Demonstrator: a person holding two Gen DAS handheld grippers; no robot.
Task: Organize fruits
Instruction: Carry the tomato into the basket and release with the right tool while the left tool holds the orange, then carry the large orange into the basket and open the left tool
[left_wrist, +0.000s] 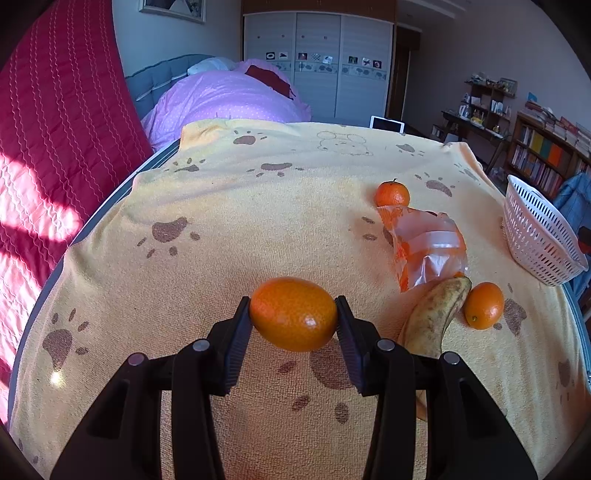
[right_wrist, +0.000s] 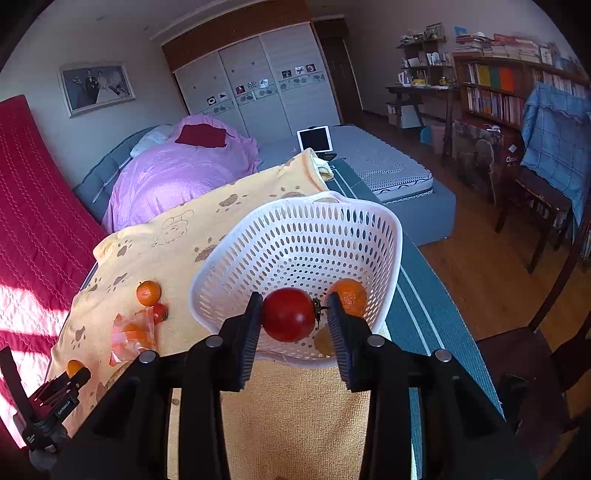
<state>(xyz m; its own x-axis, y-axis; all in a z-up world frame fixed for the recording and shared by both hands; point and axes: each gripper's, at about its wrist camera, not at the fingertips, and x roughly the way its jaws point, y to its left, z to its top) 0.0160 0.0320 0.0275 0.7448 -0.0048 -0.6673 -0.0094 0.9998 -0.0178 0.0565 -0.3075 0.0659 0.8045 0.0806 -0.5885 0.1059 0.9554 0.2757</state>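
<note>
My right gripper (right_wrist: 293, 317), clamped on a tomato (right_wrist: 289, 314), sits over the white basket (right_wrist: 384, 229) mid-frame, release next; left gripper (left_wrist: 293, 314) pinches an orange (left_wrist: 293, 314) above the counter (left_wrist: 258, 221).

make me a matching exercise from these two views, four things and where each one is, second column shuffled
Things:
1. tomato
2. banana
3. oval orange
4. stemmed orange

Places:
A. lying on the cloth, beside the plastic bag
B. gripped in the right tool, in front of the basket
C. on the cloth, beyond the bag
D. gripped in the left tool

Pairs: 1-B, 2-A, 3-D, 4-C
</note>
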